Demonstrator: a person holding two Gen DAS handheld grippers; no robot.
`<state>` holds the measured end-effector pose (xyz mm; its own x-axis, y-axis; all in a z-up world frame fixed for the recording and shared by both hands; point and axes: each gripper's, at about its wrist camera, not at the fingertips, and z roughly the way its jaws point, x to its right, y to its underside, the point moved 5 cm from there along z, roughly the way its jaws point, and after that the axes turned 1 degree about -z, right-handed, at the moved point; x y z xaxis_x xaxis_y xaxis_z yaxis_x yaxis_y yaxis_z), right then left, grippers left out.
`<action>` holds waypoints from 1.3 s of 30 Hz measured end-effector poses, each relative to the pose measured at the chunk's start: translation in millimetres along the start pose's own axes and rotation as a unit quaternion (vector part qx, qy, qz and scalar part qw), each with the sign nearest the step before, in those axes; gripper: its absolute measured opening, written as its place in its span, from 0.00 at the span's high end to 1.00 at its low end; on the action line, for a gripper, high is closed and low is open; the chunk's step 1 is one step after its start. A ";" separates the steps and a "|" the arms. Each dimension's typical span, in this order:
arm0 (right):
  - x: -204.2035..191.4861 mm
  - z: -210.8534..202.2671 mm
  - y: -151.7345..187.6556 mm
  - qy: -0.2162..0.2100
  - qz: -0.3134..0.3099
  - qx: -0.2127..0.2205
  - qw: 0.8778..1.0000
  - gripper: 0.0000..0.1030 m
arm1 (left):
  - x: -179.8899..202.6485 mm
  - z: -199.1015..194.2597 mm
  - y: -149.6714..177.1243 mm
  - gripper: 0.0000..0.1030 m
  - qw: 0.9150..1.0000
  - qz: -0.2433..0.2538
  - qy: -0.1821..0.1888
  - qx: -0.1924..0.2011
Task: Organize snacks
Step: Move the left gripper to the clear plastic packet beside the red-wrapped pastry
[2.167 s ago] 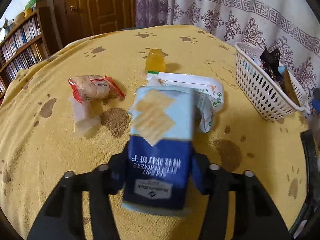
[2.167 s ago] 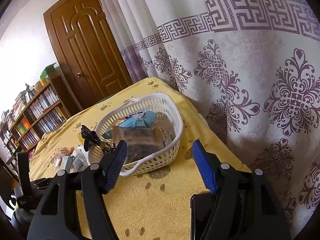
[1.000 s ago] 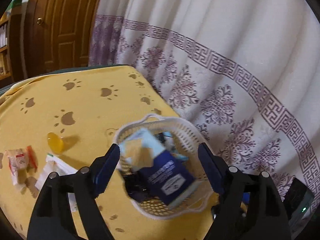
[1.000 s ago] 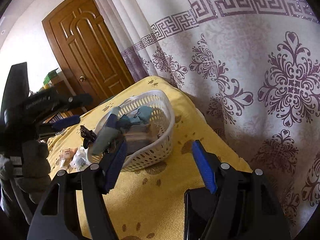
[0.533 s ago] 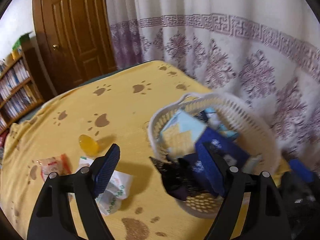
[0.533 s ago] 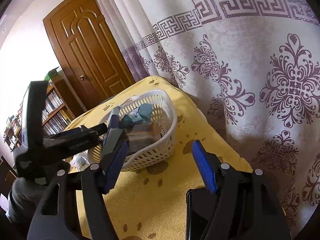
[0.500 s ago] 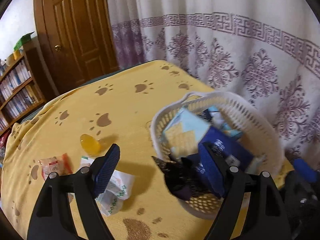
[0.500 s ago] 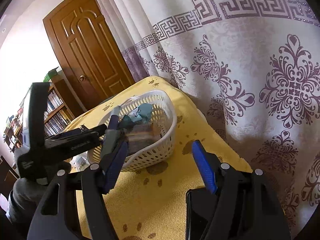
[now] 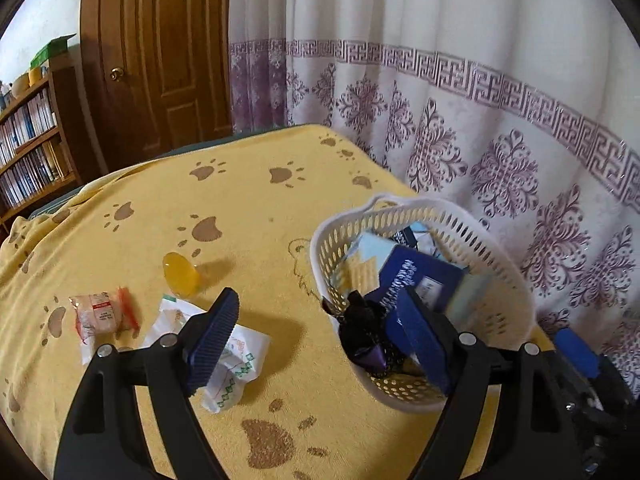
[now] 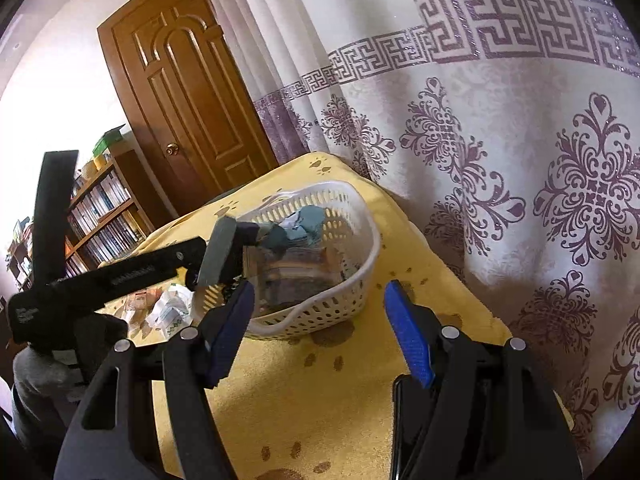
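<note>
The blue cracker box (image 9: 416,276) lies in the white perforated plastic basket (image 9: 508,280), so the next step is probably fetching a loose snack such as the red-edged wrapped cake (image 9: 102,314) from the yellow paw-print cloth (image 9: 248,208). Both the left gripper (image 9: 316,340) and right gripper (image 10: 320,328) have spread, empty jaws. What the cloth covers, desk or bed, is hidden, and the basket's lower contents are hard to make out.

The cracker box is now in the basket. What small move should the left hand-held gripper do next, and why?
Probably swing the open, empty left hand-held gripper away from the white basket toward the white packet lying just below it. The cracker box already rests inside, while three snacks remain on the yellow cloth.
</note>
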<state>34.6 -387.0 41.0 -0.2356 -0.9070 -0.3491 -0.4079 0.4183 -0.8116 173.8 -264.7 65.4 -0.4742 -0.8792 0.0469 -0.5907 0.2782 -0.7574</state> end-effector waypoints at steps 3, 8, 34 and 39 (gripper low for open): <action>-6.7 -2.0 0.3 -0.003 -0.006 0.001 1.000 0.33 | -10.8 -11.8 -1.5 0.22 1.000 -0.013 0.002 0.010; -19.6 -1.3 0.8 -0.010 -0.016 -0.001 1.000 0.33 | -41.9 -27.5 -1.3 0.22 0.999 -0.040 -0.011 0.021; -129.3 9.4 42.3 -0.081 -0.109 -0.063 0.989 0.32 | -235.1 -66.5 31.9 0.14 0.967 -0.239 -0.085 0.034; -151.3 14.6 56.7 -0.094 -0.134 -0.081 0.983 0.32 | -243.4 -41.1 36.4 0.14 0.967 -0.234 -0.096 0.010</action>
<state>59.9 -226.8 41.0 0.0601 -0.9725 -0.2252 -0.5727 0.1512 -0.8057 240.9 -24.7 53.2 -0.0265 -0.9629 0.2685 -0.6975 -0.1746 -0.6950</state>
